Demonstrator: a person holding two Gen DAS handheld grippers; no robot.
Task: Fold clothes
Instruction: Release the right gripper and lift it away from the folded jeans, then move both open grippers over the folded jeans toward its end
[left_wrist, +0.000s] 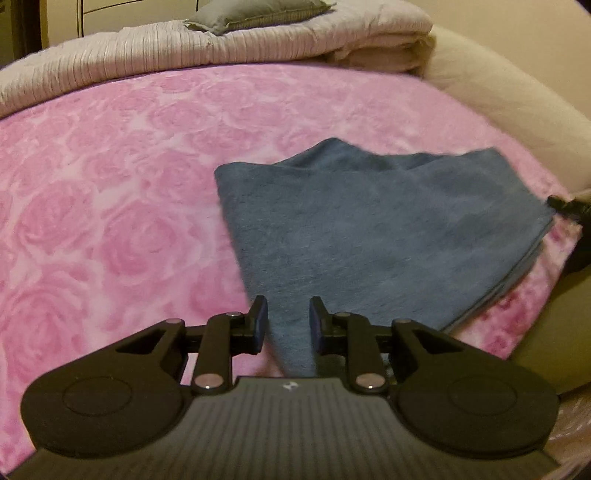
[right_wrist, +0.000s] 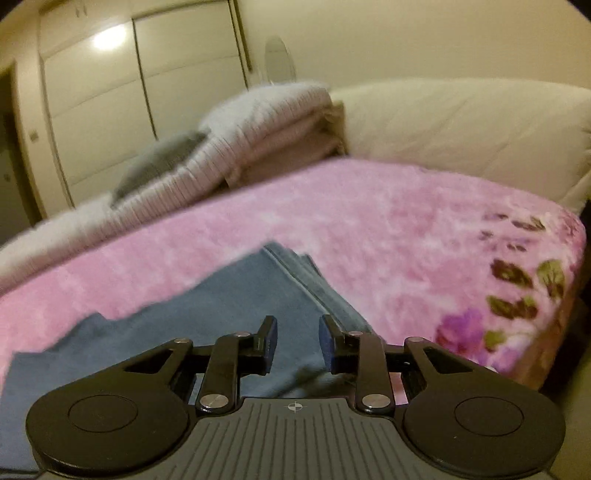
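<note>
A blue cloth (left_wrist: 388, 229) lies folded in layers on a pink rose-patterned blanket (left_wrist: 110, 192). My left gripper (left_wrist: 288, 317) is open over the cloth's near corner, with nothing between its pads. In the right wrist view the same blue cloth (right_wrist: 229, 295) lies on the pink blanket (right_wrist: 388, 229), its stacked edges running towards me. My right gripper (right_wrist: 297, 339) is open just above the cloth's near edge and holds nothing. The tip of the right gripper (left_wrist: 569, 206) shows at the right edge of the left wrist view, beside the cloth's corner.
A folded beige quilt (left_wrist: 229, 48) with a grey cushion (left_wrist: 255, 14) lies at the back of the bed. A cream padded headboard (right_wrist: 461, 122) borders the blanket. White wardrobe doors (right_wrist: 129, 92) stand behind. The bed's edge (right_wrist: 546, 332) drops off on the right.
</note>
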